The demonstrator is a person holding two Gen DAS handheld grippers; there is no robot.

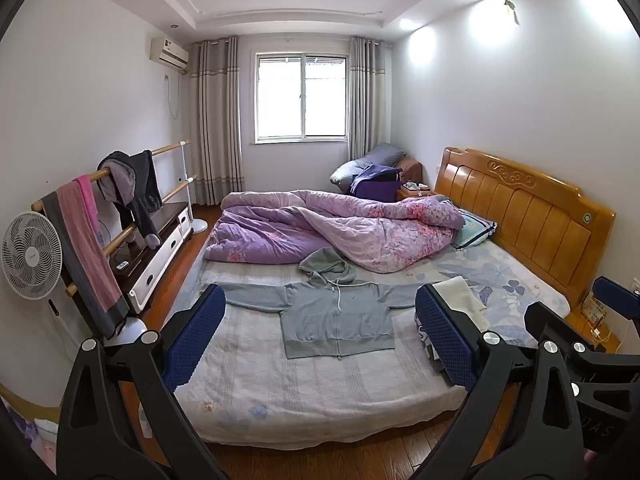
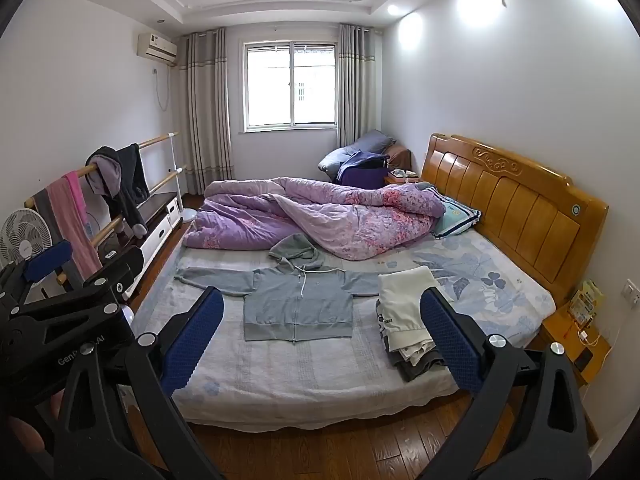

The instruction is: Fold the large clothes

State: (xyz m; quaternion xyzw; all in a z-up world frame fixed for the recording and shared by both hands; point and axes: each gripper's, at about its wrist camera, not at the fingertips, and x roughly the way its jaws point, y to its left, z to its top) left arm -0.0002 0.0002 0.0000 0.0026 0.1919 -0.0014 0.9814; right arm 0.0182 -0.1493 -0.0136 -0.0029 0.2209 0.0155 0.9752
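Note:
A grey zip hoodie (image 1: 336,316) lies flat and face up on the bed (image 1: 304,392), sleeves spread out, hood toward the quilt. It also shows in the right wrist view (image 2: 298,308). My left gripper (image 1: 318,312) is open and empty, held back from the bed's near edge, its blue pads (image 1: 194,340) framing the hoodie. My right gripper (image 2: 322,312) is open and empty too, at about the same distance. The right gripper's body shows at the right edge of the left wrist view (image 1: 592,364); the left gripper's body shows at the left of the right wrist view (image 2: 60,320).
A stack of folded clothes (image 2: 412,320) with a white garment on top lies right of the hoodie. A rumpled purple quilt (image 2: 316,216) covers the far half of the bed. Wooden headboard (image 2: 512,204) on the right, nightstand (image 2: 576,344), clothes rail (image 1: 120,200) and fan (image 1: 30,256) on the left.

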